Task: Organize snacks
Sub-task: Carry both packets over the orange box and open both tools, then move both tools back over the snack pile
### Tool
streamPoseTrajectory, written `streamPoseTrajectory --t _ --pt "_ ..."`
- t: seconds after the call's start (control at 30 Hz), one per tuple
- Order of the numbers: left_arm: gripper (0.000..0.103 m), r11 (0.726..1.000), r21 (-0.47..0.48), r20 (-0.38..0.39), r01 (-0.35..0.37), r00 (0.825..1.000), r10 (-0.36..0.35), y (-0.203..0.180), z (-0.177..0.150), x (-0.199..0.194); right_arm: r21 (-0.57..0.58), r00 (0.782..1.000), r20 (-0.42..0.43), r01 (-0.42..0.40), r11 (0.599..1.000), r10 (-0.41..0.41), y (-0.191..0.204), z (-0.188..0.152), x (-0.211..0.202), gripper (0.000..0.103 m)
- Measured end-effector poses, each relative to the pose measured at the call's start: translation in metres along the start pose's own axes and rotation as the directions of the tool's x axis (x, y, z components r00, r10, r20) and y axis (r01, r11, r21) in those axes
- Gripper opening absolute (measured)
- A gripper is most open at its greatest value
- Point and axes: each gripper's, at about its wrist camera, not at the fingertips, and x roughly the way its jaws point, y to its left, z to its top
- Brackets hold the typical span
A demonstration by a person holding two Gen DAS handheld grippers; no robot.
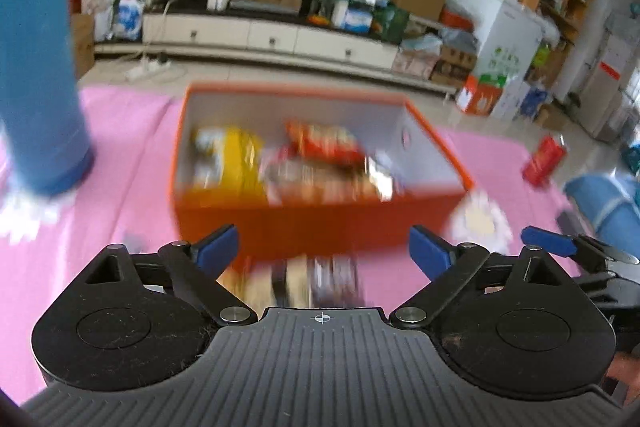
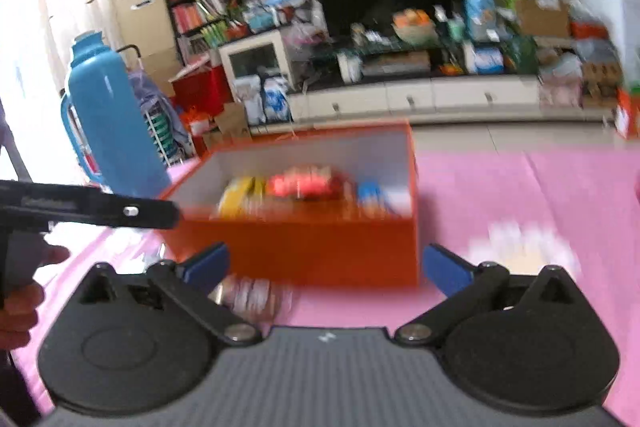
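Note:
An orange box (image 1: 320,223) with white inner walls stands on the pink cloth and holds several snack packets, among them a yellow one (image 1: 236,163) and a red one (image 1: 324,139). My left gripper (image 1: 324,249) is open just in front of the box. A blurred snack packet (image 1: 304,283) lies on the cloth below and between its blue pads, which do not press on it. In the right wrist view my right gripper (image 2: 326,265) is open wide before the same box (image 2: 320,247), with a packet (image 2: 252,297) lying by its left pad.
A tall blue thermos (image 1: 40,67) stands on the cloth left of the box. A red packet (image 1: 544,159) lies at the cloth's far right. A white flower print (image 2: 520,247) marks the cloth right of the box. A TV cabinet (image 1: 272,35) lies beyond.

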Motion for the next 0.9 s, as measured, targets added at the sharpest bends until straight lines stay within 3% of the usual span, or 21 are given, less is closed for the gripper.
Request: streamPoseTrajectory --t 0.17,0.27,0.43,0.63,0.77,0.83,0.9 --pt "0.073 0.999 -0.019 -0.108 -0.050 0.993 0.048 -0.011 -0.076 -0.032 0.182 0.998 -0.060 0.025 0.983 -0.014 -0.006 -0.071 -0.041 0.102" --pt "0.072 0.996 -0.019 -0.160 -0.085 0.984 0.081 -0.017 -0.115 -0.046 0.268 0.996 -0.089 0.030 0.963 -0.006 -0.011 -0.093 -0.052 0.102" --pt "0.072 0.996 -0.008 -0.241 -0.088 0.967 0.084 -0.023 -0.161 -0.056 0.300 0.996 -0.084 0.054 0.952 -0.030 -0.013 -0.116 -0.077 0.102" --pt "0.072 0.984 0.026 -0.181 -0.174 0.968 0.176 -0.015 -0.154 -0.065 0.301 0.995 -0.080 0.078 0.950 -0.056 -0.027 -0.119 -0.076 0.102" --pt "0.075 0.962 0.022 -0.118 -0.273 0.955 0.274 0.014 -0.136 -0.071 0.293 0.993 -0.106 0.076 0.953 -0.047 -0.028 -0.119 -0.067 0.102" --pt "0.075 0.955 0.057 -0.106 -0.292 0.949 0.296 0.032 -0.127 -0.067 0.299 0.992 -0.118 0.077 0.951 -0.043 -0.031 -0.122 -0.064 0.102" --pt "0.075 0.946 0.149 -0.102 -0.289 0.947 0.305 0.049 -0.117 -0.058 0.300 0.991 -0.126 0.076 0.951 -0.039 -0.031 -0.123 -0.061 0.102"
